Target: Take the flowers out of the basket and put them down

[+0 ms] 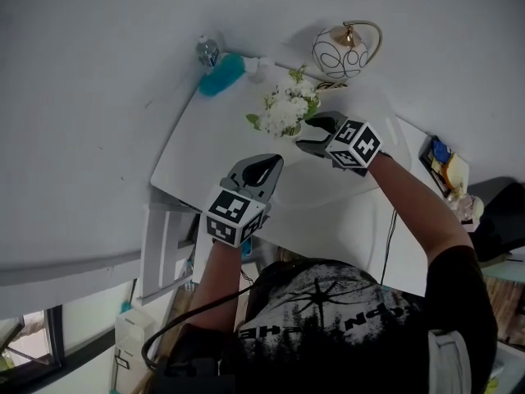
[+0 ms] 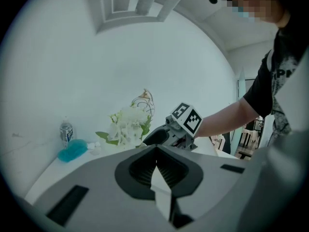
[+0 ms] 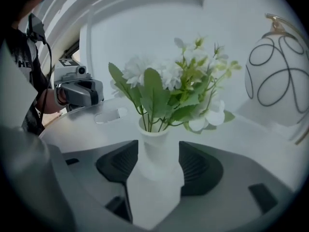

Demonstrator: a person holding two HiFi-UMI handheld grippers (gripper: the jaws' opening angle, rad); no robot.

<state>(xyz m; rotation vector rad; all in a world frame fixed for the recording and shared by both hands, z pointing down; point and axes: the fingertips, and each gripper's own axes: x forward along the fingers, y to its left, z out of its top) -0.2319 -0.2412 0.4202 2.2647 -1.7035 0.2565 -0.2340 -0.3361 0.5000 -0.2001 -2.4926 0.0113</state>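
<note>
White flowers with green leaves (image 1: pixel 287 109) stand in a small white vase (image 3: pixel 157 163) on the white table (image 1: pixel 205 158). My right gripper (image 1: pixel 311 136) reaches in from the right. Its jaws stand open on either side of the vase, whose body fills most of the gap. A round white basket with black swirls and a gold handle (image 1: pixel 340 52) sits behind the flowers, apart from them. My left gripper (image 1: pixel 267 164) hovers nearer the table's front, left of the flowers, shut and empty. The flowers (image 2: pixel 126 124) also show in the left gripper view.
A blue fluffy item (image 1: pixel 221 74) and a small water bottle (image 1: pixel 207 52) lie at the table's far left corner. A dark tray with small items (image 1: pixel 447 167) sits past the right end. A thin cable (image 1: pixel 390 236) hangs off the near edge.
</note>
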